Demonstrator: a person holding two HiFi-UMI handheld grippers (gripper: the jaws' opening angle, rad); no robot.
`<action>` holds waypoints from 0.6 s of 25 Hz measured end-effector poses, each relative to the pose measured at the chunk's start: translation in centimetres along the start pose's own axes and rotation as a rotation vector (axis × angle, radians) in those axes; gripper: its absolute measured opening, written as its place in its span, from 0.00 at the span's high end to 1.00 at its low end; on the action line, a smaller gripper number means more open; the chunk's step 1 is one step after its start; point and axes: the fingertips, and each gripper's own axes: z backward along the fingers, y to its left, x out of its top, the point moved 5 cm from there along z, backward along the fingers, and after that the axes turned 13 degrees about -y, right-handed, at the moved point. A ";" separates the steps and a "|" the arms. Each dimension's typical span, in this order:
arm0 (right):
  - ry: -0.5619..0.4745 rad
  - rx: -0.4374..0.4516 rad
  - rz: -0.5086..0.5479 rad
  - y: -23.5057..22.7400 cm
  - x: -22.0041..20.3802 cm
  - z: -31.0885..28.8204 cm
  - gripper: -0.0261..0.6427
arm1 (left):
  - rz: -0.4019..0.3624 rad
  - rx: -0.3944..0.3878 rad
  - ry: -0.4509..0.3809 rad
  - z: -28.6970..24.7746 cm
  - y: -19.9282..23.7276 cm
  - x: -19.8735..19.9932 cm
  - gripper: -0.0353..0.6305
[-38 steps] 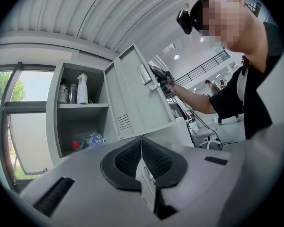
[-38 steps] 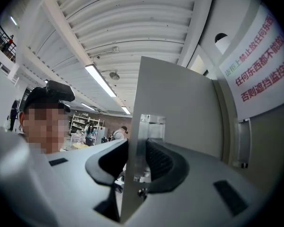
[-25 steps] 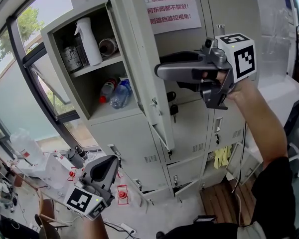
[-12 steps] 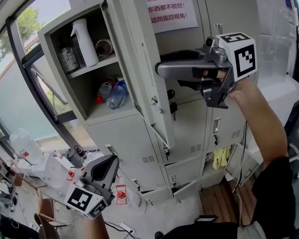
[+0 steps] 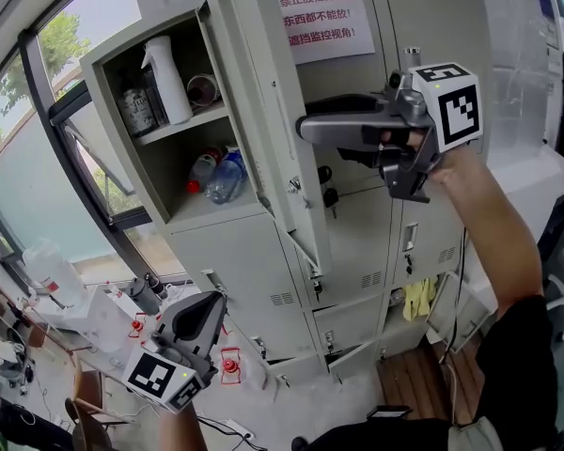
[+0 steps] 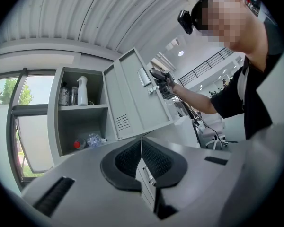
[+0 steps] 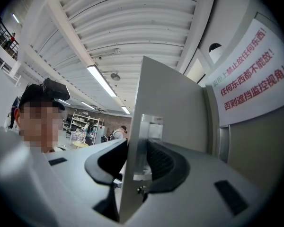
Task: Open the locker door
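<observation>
While the right gripper (image 5: 303, 128) is held at chest height before the lockers, its jaws stand astride the free edge of the locker door (image 5: 263, 83). In the right gripper view the door (image 7: 165, 108) runs edge-on between the two pads. One pad lies against the metal latch plate (image 7: 148, 141) on the outer face, and the other sits behind the panel on the inner face, so the gripper (image 7: 137, 148) is pinching the door.

The person's right forearm (image 5: 489, 242) rises bare from the lower right of the head view, nearly straight. The hand is tucked behind the gripper's marker cube (image 5: 456, 101), and the tool points about level towards the left.

The door stands swung well out from the upper compartment (image 5: 160, 172). A white spray bottle (image 5: 166, 78) is on the upper shelf there, and plastic bottles (image 5: 224, 175) lie on the lower one. Just right of the door, a paper notice (image 5: 324, 19) with red characters is stuck on the neighbouring locker, and keys (image 5: 327, 195) hang from a lock below it.

The left gripper (image 5: 210, 303) hangs low at the lower left, well apart from the lockers, with its marker cube (image 5: 160, 379) turned towards the camera. In the left gripper view its jaws (image 6: 141, 141) are pressed together with nothing between them, and they point level at the open compartment.
</observation>
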 end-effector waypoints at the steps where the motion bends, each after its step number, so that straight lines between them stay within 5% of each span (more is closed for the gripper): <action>1: -0.002 -0.003 0.002 0.0 0.0 0.0 0.76 | -0.001 0.002 0.000 0.2 0.0 0.0 0.92; 15: -0.009 -0.052 0.036 0.2 0.2 0.3 0.75 | -0.009 0.027 0.012 1.9 -0.6 1.1 0.92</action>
